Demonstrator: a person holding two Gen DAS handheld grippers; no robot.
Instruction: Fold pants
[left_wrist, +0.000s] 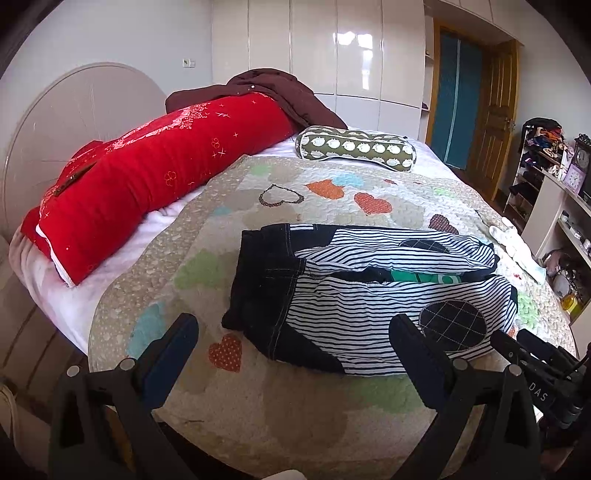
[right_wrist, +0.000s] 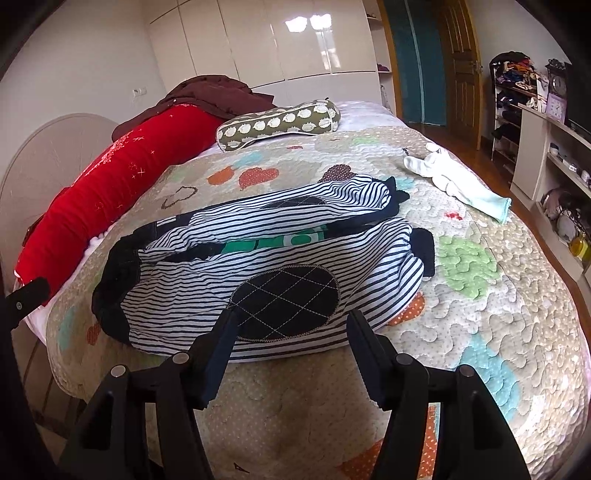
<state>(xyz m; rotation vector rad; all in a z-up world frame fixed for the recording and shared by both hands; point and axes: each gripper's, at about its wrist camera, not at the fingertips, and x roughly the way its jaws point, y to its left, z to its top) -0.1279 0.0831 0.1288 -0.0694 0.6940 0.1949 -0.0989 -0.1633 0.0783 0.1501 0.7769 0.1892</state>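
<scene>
The pants (left_wrist: 362, 295) are small, navy-and-white striped with a dark denim waist at the left and round quilted knee patches. They lie spread on the quilt, legs pointing right, and also show in the right wrist view (right_wrist: 266, 266). My left gripper (left_wrist: 295, 332) is open and empty, just short of the pants' near edge by the waist. My right gripper (right_wrist: 291, 325) is open and empty, its fingertips at the near leg below the knee patch (right_wrist: 284, 302). Its body shows in the left wrist view (left_wrist: 539, 365).
The quilt (left_wrist: 240, 398) with heart patches covers the bed. A red bolster (left_wrist: 147, 184), a brown blanket (left_wrist: 273, 88) and a green patterned pillow (left_wrist: 354, 147) lie at the head. A pale garment (right_wrist: 458, 181) lies at the far right. Shelves (right_wrist: 554, 147) stand beside the bed.
</scene>
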